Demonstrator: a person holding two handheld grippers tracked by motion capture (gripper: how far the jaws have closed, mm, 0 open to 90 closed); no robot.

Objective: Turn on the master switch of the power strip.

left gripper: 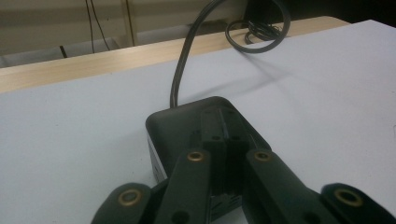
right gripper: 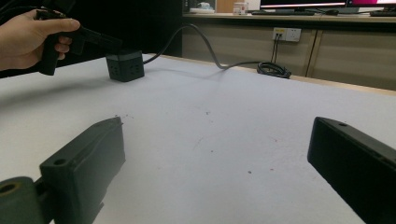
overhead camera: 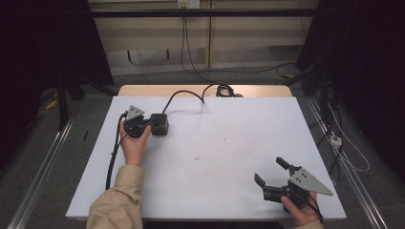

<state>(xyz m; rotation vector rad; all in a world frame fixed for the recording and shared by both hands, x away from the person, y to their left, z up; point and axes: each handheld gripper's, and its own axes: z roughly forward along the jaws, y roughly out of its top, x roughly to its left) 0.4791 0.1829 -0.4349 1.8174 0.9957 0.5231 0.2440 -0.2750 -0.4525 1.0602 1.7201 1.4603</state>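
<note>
High view: right gripper (overhead camera: pixel 270 177) lies nearest the camera, at the near right corner of the table (overhead camera: pixel 229 143), jaws spread wide, nothing between them. Left gripper (overhead camera: pixel 152 124) sits toward the far left corner, its tips over a black cube power strip (overhead camera: pixel 160 124). The strip's black cable (overhead camera: pixel 184 94) runs to the far edge and ends in a loose coil there.

Left gripper view: jaws brought close together over the top of the cube power strip (left gripper: pixel 201 126), the pads nearly meeting. Whether they pinch a ridge on the top face or only rest on it, I cannot tell. Cube sits flat on the table, cable (left gripper: pixel 184 60) rising from its far side.

Right gripper view: own jaws wide apart, bare table between. Farther off, a hand (right gripper: pixel 28 37) holds the left gripper (right gripper: pixel 112 46) against the cube's (right gripper: pixel 125 65) top.

Judgement: contact with the strip is made; no lift or shift evident. Moving it, and any part for the idle right gripper, remain.
</note>
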